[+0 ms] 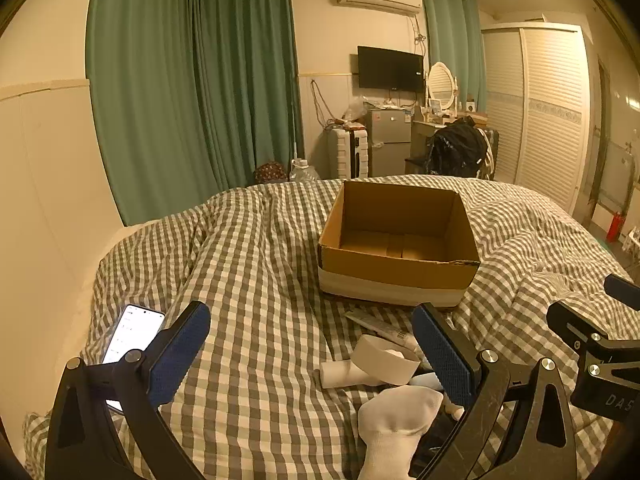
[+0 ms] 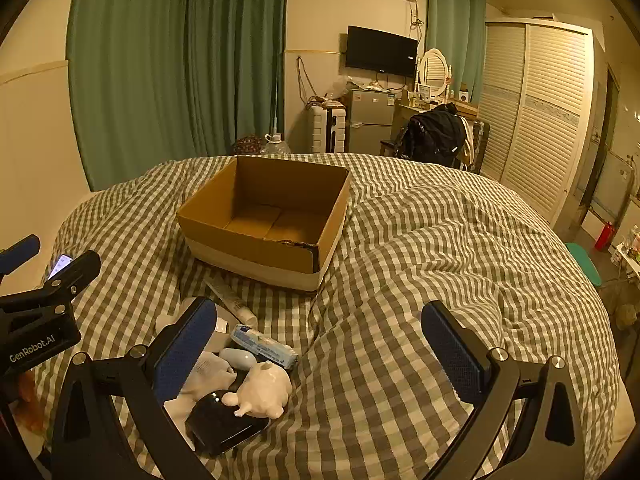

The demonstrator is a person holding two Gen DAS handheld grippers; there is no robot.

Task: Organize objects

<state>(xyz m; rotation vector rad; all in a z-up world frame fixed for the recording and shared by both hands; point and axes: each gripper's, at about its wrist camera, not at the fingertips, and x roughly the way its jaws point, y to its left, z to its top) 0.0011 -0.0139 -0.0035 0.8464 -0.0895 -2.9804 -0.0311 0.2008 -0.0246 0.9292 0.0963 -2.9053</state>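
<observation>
An open, empty cardboard box (image 1: 400, 240) (image 2: 272, 220) stands on the checked quilt. In front of it lies a small pile: a white sock (image 1: 396, 420), a white tape roll (image 1: 386, 358), a tube (image 2: 232, 298), a blue-white pack (image 2: 264, 346), a white animal figurine (image 2: 264, 394) and a black case (image 2: 224, 424). My left gripper (image 1: 316, 356) is open and empty, above the quilt left of the pile. My right gripper (image 2: 320, 352) is open and empty, with the pile at its left finger.
A lit phone (image 1: 132, 336) lies on the quilt at the left, near the wall. Beyond the bed are green curtains (image 1: 192, 92), a suitcase (image 1: 348, 152), a small fridge (image 1: 390, 140), a chair with a black bag (image 1: 460, 148) and a wardrobe (image 1: 548, 112).
</observation>
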